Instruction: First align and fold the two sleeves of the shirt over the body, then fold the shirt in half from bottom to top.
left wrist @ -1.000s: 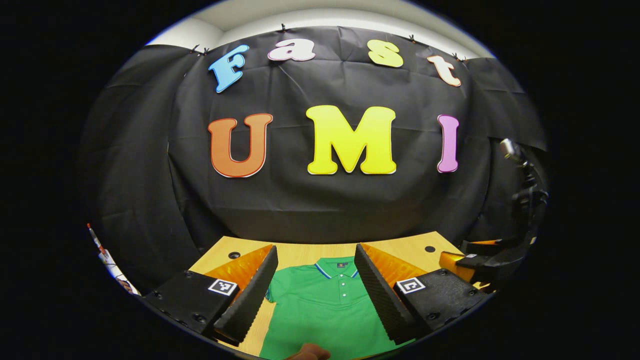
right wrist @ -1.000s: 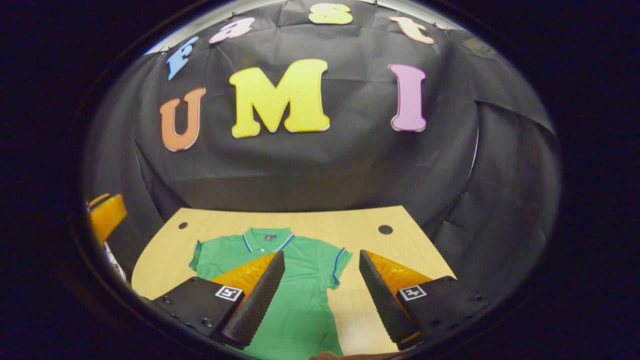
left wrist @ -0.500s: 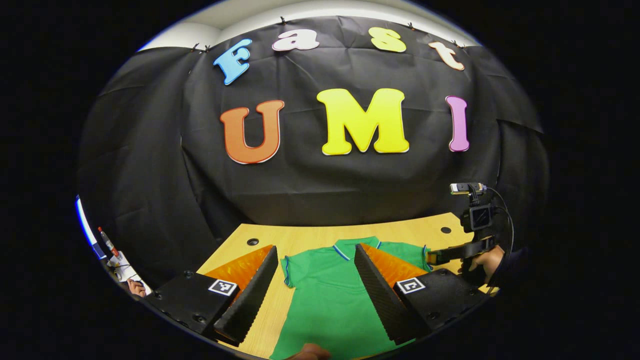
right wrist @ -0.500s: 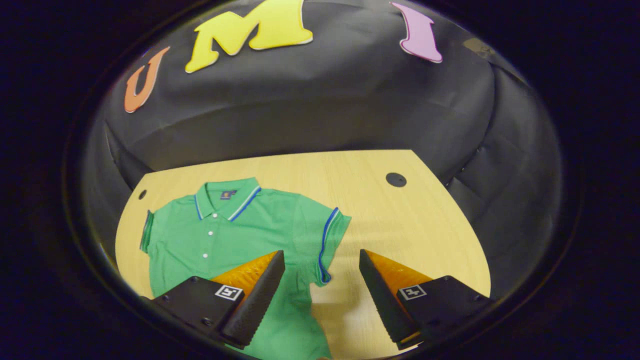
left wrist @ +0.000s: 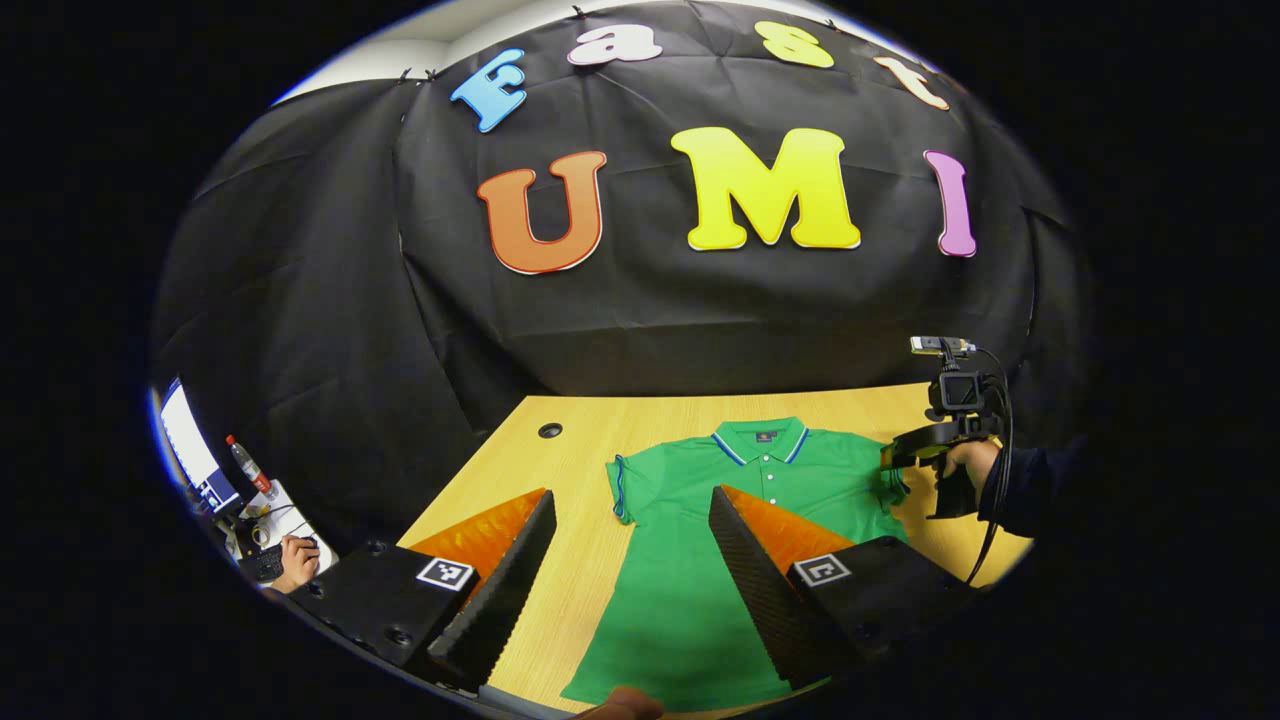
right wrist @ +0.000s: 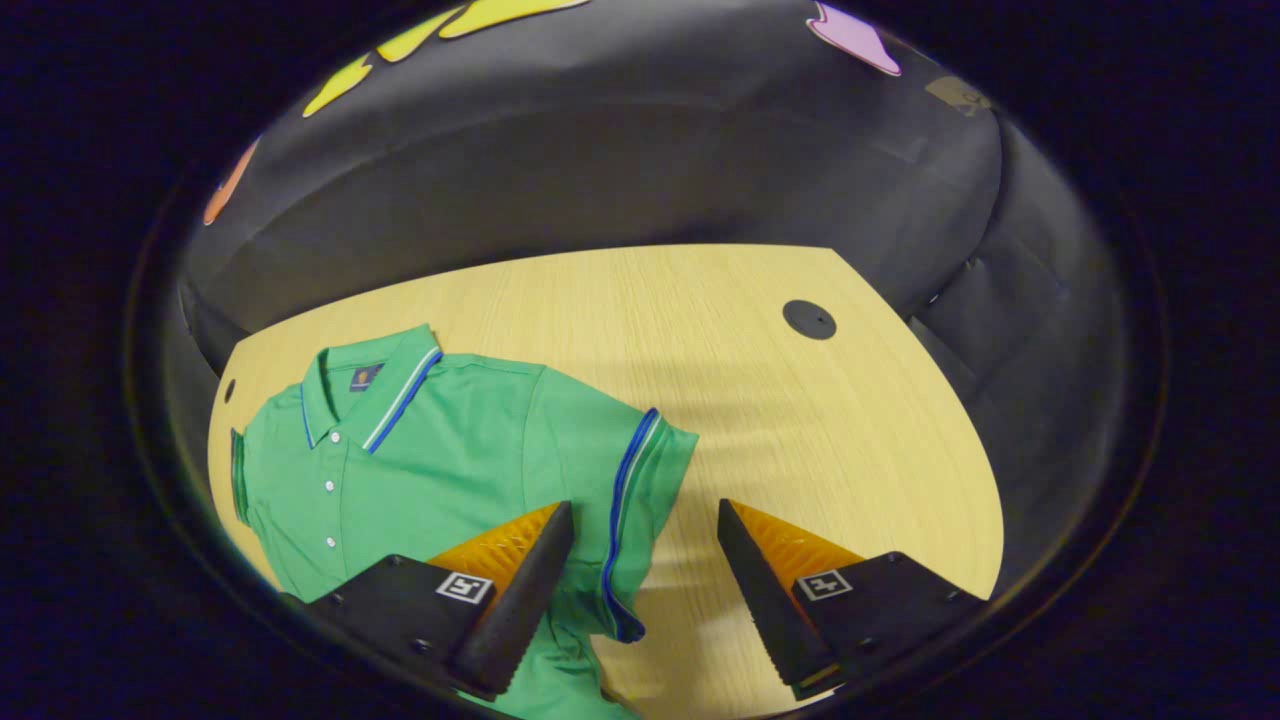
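Note:
A green polo shirt [left wrist: 740,520] with blue-trimmed collar and sleeves lies flat on the wooden table [left wrist: 560,510], collar at the far side. My left gripper [left wrist: 630,498] hovers open over the shirt's near left part, its sleeve [left wrist: 630,480] just ahead of the gap. In the left gripper view the right gripper [left wrist: 900,455] hangs by the shirt's other sleeve, held by a hand [left wrist: 965,462] in a dark sleeve. In the right gripper view my right gripper [right wrist: 643,510] stands open above the blue-edged sleeve [right wrist: 640,470], which lies between the fingers without touching them.
The table [right wrist: 800,430] has a round cable hole [right wrist: 810,319] at the far right and another [left wrist: 549,430] at the far left. Black cloth walls close the back and sides. Outside the booth at lower left, a person's hand [left wrist: 295,560] rests by a desk with a bottle [left wrist: 245,465].
The left gripper has swung left and tipped down, so more table and shirt show. The right gripper has tilted down and closed in on the shirt's right sleeve. Both stay open.

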{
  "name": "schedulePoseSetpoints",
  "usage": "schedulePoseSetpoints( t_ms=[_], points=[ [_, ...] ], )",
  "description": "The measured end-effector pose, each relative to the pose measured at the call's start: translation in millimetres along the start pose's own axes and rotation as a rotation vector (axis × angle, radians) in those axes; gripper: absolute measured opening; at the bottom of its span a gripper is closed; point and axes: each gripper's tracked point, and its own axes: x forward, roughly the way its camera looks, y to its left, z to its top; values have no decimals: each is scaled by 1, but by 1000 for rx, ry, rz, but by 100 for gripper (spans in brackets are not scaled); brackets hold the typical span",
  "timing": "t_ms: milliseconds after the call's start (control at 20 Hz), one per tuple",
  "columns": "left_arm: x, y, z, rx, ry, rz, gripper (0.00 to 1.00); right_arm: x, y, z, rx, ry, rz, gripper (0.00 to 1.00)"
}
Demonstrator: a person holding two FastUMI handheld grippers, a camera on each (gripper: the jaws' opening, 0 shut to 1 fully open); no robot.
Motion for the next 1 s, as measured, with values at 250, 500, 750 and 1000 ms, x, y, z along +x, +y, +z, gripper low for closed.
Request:
schedulePoseSetpoints(
  t_ms=[250,500,750,1000],
  points=[
    [-5,-4,-6,1,20,1,100,10,2,-8,-15,39,5,65],
    [-7,-6,-11,9,39,6,100,8,3,-7,-14,36,26,9],
    [-8,-4,-18,-3,50,11,100,-14,7,16,-36,-47,60,9],
    [-11,0,-16,-18,46,23,100,-45,46,31,-118,-118,143,9]
  ],
)
